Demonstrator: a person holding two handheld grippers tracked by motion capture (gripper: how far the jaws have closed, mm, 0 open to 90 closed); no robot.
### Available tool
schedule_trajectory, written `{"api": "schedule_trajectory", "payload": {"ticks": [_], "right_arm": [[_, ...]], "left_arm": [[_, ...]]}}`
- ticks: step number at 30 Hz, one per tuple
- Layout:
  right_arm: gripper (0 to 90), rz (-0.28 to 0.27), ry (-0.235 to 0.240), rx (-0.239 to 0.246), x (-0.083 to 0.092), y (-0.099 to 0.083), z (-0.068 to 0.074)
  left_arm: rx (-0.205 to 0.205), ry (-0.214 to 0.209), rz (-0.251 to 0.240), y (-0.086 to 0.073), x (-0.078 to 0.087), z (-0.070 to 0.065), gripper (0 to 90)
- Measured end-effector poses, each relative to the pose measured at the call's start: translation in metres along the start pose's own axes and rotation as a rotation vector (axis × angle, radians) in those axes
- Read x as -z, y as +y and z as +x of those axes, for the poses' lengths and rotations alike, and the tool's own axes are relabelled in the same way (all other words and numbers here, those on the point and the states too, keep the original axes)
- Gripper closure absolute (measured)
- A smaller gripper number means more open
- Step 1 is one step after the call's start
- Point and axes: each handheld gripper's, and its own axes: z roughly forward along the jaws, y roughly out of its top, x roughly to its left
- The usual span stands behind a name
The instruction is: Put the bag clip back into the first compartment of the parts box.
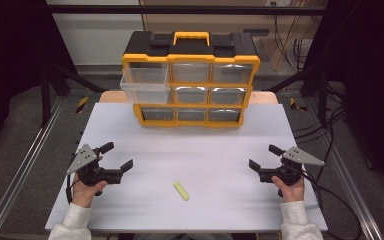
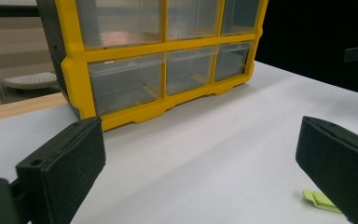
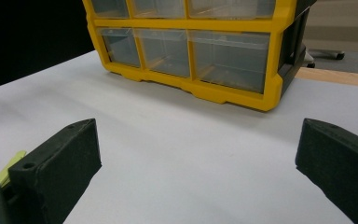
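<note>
On the counter [image 1: 130,125] the yellow-green clip [image 1: 181,190] lay untouched between both grippers, left gripper [image 1: 117,161] and right gripper [image 1: 262,157], jaws wide and empty, while one drawer [image 1: 145,85] of the organizer [image 1: 190,80] already stood pulled out, so little seemed done.

We see even overhead light brightening the white table [image 1: 220,150], with darkness beyond both side edges. Glare streaks the organizer's [image 1: 190,80] clear drawers, which cast a soft shadow along the far edge. Near jaws look slightly soft in both gripper views.

Overhead, plus two low views (shared organizer [image 1: 190,80])
</note>
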Motion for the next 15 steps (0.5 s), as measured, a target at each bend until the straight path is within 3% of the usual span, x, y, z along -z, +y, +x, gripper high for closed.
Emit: {"api": "schedule_trajectory", "payload": {"ticks": [15], "right_arm": [[0.4, 0.014, -0.005, 0.016, -0.0008, 0.0047, 0.0042]], "left_arm": [[0.012, 0.011, 0.004, 0.0004, 0.0020, 0.0023, 1.5]]}}
